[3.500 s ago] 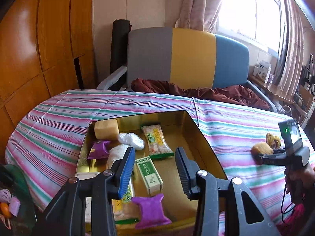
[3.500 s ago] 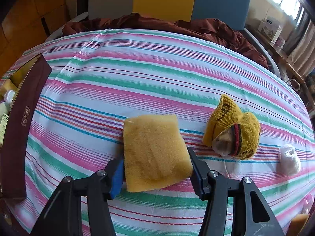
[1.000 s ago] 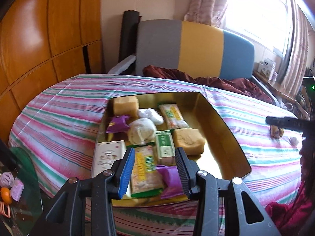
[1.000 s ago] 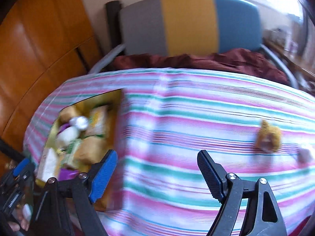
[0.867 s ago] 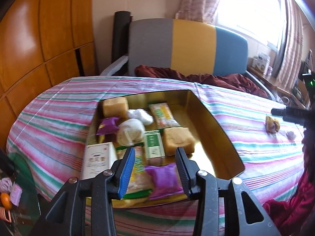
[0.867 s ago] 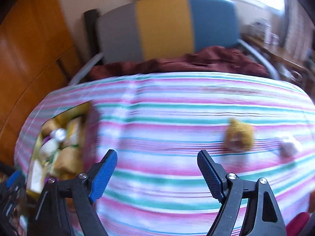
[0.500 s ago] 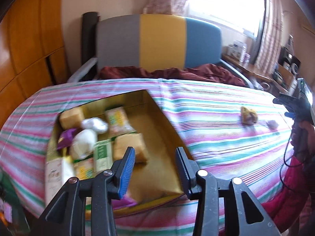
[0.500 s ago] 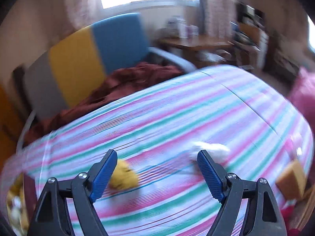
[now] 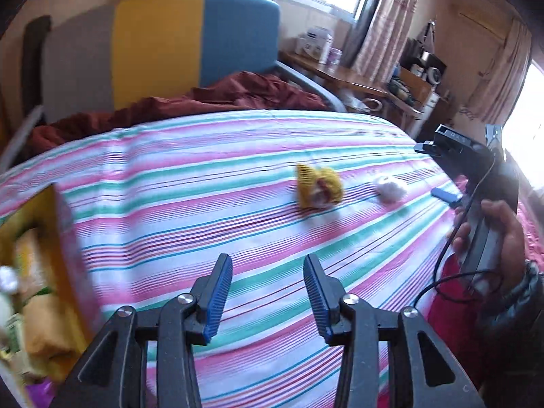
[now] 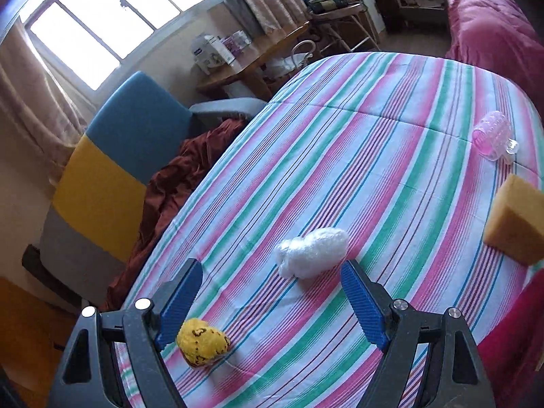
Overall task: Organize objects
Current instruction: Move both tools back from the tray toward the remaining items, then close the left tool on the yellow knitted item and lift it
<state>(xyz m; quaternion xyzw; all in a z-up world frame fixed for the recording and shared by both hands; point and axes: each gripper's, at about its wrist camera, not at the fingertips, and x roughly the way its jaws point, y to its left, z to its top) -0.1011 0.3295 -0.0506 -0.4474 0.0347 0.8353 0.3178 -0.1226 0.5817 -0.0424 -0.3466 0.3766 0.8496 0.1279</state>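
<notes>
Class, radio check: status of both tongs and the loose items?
Left tongs opening, empty. Right tongs opening, empty, white bundle just ahead. Yellow knit toy beside it. Nothing blocking.

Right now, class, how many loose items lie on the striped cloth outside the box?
4: a yellow knit, a white bundle, a sponge at the right edge and a pink bottle beyond it. More may be hidden.

No readable text in these views

The box [image 10: 212,55] on the side table [image 10: 258,57] and the dark marks on the yellow knitted thing [image 10: 202,341] are too blurred and too small to read.
</notes>
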